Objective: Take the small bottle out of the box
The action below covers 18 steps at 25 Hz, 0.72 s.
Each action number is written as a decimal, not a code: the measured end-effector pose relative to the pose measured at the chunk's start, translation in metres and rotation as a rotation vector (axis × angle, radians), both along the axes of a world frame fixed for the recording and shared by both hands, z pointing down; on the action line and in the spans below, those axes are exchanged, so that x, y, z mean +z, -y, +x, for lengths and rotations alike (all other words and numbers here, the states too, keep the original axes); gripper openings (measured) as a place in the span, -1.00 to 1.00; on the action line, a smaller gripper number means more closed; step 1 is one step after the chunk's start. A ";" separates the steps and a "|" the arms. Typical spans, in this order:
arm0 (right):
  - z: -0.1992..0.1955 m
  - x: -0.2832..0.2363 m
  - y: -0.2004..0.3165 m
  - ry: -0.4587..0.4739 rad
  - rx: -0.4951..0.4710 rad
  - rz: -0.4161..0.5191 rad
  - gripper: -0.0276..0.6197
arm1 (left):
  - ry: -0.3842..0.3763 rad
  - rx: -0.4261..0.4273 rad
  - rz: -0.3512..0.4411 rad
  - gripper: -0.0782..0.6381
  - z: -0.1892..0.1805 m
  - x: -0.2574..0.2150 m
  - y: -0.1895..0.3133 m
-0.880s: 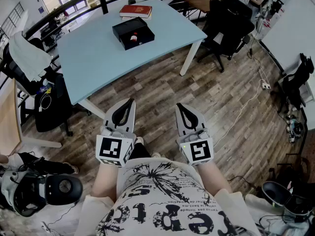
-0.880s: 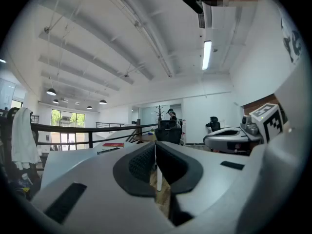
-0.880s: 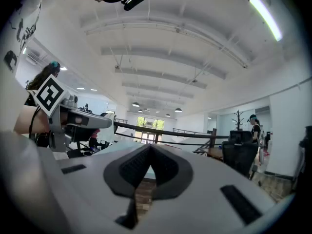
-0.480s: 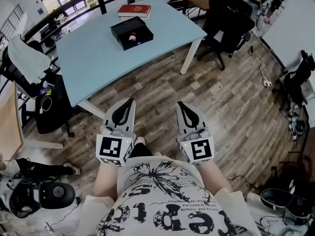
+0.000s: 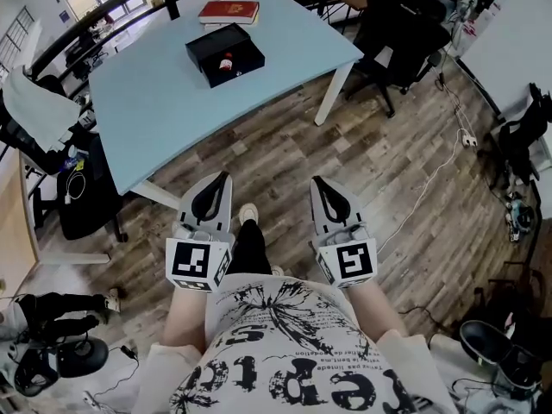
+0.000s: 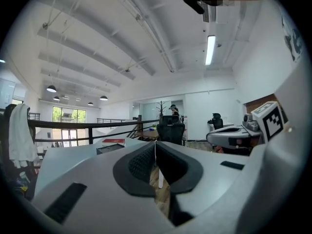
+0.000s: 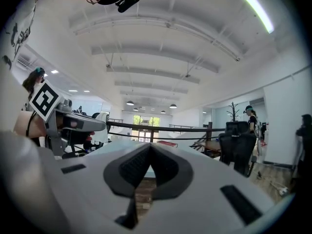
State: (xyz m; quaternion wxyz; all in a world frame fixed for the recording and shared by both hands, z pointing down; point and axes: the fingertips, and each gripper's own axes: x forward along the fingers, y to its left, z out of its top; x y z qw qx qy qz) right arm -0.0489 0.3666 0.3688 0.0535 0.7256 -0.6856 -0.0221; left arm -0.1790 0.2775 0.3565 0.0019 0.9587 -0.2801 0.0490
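Observation:
An open black box point(image 5: 225, 54) lies on the light blue table point(image 5: 155, 102) at the far side, with the small bottle point(image 5: 227, 61), red and white, lying inside it. Both grippers are held low near the person's body, well short of the table and over the wooden floor. My left gripper point(image 5: 223, 178) is shut with nothing between its jaws. My right gripper point(image 5: 316, 182) is shut and empty too. In the left gripper view the box point(image 6: 109, 149) shows far off on the tabletop, past the closed jaw tips point(image 6: 155, 144).
A red book point(image 5: 228, 11) lies behind the box. Black office chairs point(image 5: 397, 37) stand right of the table, another chair with a white cloth point(image 5: 30, 110) at its left. A cable point(image 5: 431, 179) runs over the floor at right. A headset point(image 5: 52, 365) lies at the lower left.
The view has shifted toward the table; the person's foot has stepped forward between the grippers. Both grippers stay shut and in the same place relative to the body.

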 end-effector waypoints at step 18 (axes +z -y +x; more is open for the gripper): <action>0.092 -0.008 0.257 -0.047 0.047 -0.042 -0.89 | -0.018 0.080 -0.029 -0.73 0.102 0.000 0.258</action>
